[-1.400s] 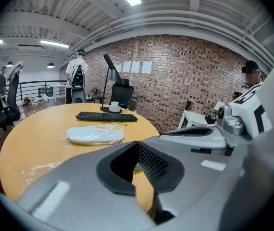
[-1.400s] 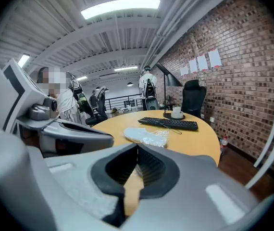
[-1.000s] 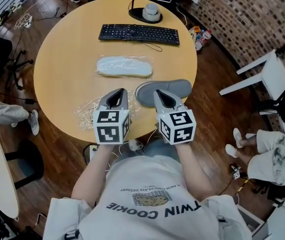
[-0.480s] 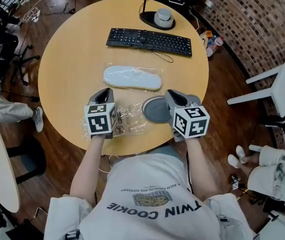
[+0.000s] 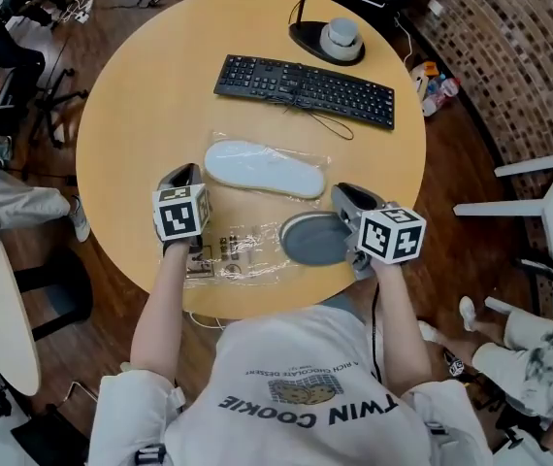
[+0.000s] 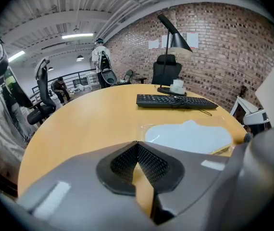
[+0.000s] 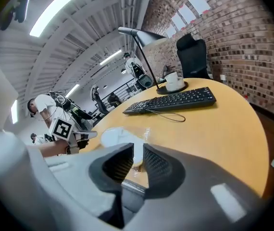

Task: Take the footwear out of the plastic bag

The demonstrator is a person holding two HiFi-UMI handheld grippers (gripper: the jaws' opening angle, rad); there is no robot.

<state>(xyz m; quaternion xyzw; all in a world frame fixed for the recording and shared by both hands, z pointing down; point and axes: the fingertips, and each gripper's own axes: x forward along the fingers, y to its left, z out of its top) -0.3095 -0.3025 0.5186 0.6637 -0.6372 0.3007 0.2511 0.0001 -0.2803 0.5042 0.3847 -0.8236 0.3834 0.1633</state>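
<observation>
Clear plastic bag (image 5: 315, 159) mid-worktop (image 5: 141, 95) holds a white slipper (image 5: 265, 168), long axis 10-to-4; a second bag (image 5: 238, 258) lies flat and empty at the 6 o'clock edge. Grey slipper (image 5: 313, 239) sits out of the bags at 5 o'clock, long axis 9-to-3, its 3 o'clock end hidden under the right gripper (image 5: 347, 195). Left gripper (image 5: 182, 175) fingers are pressed together on nothing; the right fingers are opening, slightly spread, nothing between.
</observation>
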